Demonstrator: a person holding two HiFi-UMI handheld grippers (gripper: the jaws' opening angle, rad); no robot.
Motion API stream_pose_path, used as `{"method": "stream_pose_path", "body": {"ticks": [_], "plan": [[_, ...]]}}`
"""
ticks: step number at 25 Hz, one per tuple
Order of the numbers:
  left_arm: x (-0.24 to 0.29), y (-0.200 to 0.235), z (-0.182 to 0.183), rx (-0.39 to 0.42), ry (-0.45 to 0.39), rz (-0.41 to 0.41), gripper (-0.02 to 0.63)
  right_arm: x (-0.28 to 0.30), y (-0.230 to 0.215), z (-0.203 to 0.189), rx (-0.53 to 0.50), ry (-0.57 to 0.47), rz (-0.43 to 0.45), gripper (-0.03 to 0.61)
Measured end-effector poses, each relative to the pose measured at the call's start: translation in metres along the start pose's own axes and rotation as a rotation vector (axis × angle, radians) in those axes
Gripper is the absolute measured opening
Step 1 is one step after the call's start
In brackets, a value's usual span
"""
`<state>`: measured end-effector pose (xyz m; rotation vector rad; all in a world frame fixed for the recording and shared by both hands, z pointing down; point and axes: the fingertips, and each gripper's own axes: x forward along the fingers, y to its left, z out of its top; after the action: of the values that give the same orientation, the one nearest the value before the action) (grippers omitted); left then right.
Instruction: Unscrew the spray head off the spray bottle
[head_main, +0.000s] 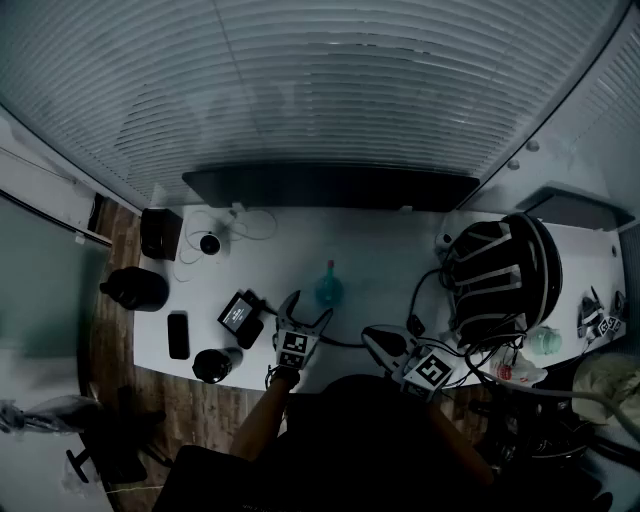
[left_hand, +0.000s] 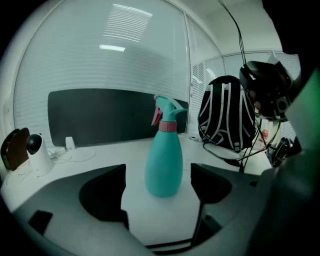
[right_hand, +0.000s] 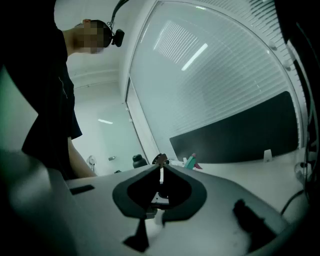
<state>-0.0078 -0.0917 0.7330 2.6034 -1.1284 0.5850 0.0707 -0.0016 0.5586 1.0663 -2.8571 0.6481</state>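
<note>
A teal spray bottle (head_main: 329, 289) with a pink collar and teal spray head stands upright on the white desk (head_main: 380, 260). In the left gripper view the spray bottle (left_hand: 163, 165) stands just beyond the jaws, centred between them and untouched. My left gripper (head_main: 304, 307) is open, just short of the bottle on its near left side. My right gripper (head_main: 375, 337) is shut with nothing in it, near the desk's front edge, right of the bottle. In the right gripper view only the spray head (right_hand: 190, 162) peeks over the shut jaws (right_hand: 161, 161).
A black and white striped backpack (head_main: 500, 275) with cables sits at the right. A small display box (head_main: 240, 316), a phone (head_main: 178, 335), a dark cup (head_main: 215, 364), a dark jug (head_main: 135, 289) and a white camera (head_main: 209, 243) lie at the left. A dark panel (head_main: 330, 186) lines the back.
</note>
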Motion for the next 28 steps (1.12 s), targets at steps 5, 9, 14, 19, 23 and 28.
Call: {"method": "stream_pose_path", "body": {"ticks": [5, 9, 14, 19, 23, 28], "plan": [[0.04, 0.002, -0.02, -0.022, 0.124, -0.049, 0.427, 0.008, 0.003, 0.0, 0.003, 0.01, 0.024, 0.017], [0.068, -0.001, -0.031, -0.007, 0.206, -0.042, 0.437, 0.01, 0.007, 0.0, -0.017, 0.033, 0.029, 0.017], [0.071, 0.006, -0.028, 0.093, 0.246, -0.011, 0.412, 0.018, 0.008, -0.008, -0.096, 0.14, 0.027, 0.015], [0.031, 0.017, -0.006, 0.306, 0.327, 0.095, 0.408, 0.027, -0.018, -0.006, -0.009, 0.249, -0.062, 0.027], [-0.016, 0.026, -0.004, 0.421, 0.441, 0.203, 0.407, 0.05, -0.02, -0.021, 0.144, 0.309, -0.024, 0.191], [-0.049, 0.023, -0.023, 0.49, 0.556, 0.259, 0.407, 0.076, -0.008, -0.05, 0.308, 0.384, 0.017, 0.215]]}}
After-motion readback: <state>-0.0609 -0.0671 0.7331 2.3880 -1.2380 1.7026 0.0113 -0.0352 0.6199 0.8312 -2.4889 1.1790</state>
